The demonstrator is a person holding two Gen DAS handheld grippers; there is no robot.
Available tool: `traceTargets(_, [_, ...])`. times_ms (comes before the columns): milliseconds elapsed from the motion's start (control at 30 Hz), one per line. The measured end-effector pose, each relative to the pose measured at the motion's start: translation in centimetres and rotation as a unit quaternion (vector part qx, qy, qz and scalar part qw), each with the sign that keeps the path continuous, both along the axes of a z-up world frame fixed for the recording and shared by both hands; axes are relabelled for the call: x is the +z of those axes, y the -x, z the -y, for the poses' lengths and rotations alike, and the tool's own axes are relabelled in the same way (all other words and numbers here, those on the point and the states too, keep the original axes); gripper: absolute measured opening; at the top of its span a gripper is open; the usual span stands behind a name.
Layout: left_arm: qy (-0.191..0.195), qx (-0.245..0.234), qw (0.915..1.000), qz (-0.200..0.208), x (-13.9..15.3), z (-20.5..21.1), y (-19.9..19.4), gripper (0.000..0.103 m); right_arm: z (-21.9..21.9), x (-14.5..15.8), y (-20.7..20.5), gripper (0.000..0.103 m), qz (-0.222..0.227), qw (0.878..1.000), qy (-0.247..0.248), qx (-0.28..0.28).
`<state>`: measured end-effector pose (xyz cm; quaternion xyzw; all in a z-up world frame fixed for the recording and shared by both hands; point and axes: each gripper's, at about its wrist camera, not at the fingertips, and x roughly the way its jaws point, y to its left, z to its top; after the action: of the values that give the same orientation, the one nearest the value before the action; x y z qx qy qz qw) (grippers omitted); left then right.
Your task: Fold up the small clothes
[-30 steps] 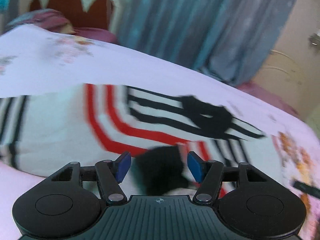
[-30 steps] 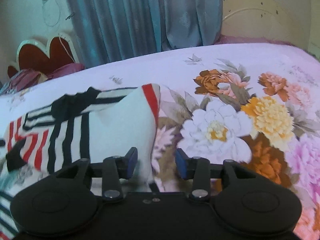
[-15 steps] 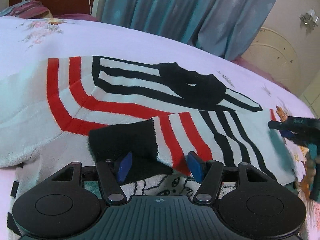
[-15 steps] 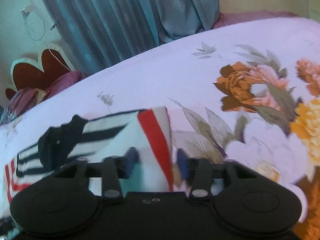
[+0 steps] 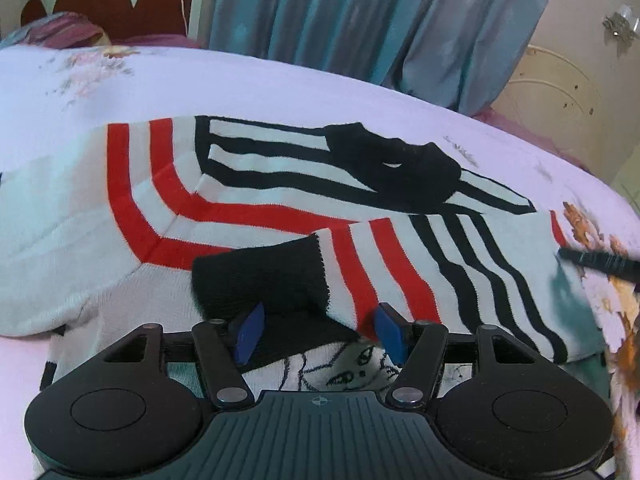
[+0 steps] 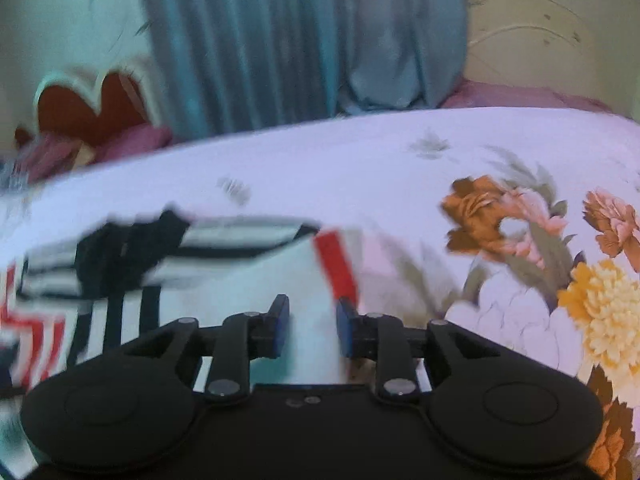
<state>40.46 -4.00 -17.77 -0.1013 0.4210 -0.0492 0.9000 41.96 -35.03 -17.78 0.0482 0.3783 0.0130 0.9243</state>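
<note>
Striped sweater lies flat on the bed, sleeves folded in. L gripper jaws apart over the near black cuff. R gripper jaws opening, sweater's right edge between them, not pinched. Next: regrip hem w/ both, fold evenly.

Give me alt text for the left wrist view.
Open left gripper hovers over the black sleeve cuff of a white knit sweater with red and black stripes, spread on a floral bedsheet; blue curtains behind.
</note>
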Motion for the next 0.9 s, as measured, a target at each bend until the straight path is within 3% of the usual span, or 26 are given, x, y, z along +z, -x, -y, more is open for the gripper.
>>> traceTargets(100, [0.019,0.019,0.9996,-0.001,1.0,-0.7,0.7,0.062,-0.9,-0.6,0.8,0.028,-0.011,0.999,0.042,0.007])
traceTargets(233, [0.039,0.044,0.9982,0.004,1.8,-3.3,2.7,0.076,-1.8,1.0,2.6,0.036,0.000,1.000,0.020,0.014])
traceTargets(433, [0.051,0.113,0.9923,-0.001,2.2,-9.7,5.7,0.076,-7.0,2.4,6.4,0.037,0.015,0.997,0.007,0.071])
traceTargets(900, [0.090,0.265,0.9601,0.002,0.8,-26.3,11.2,0.076,-19.3,3.8,8.8,0.042,0.025,0.989,-0.024,0.146])
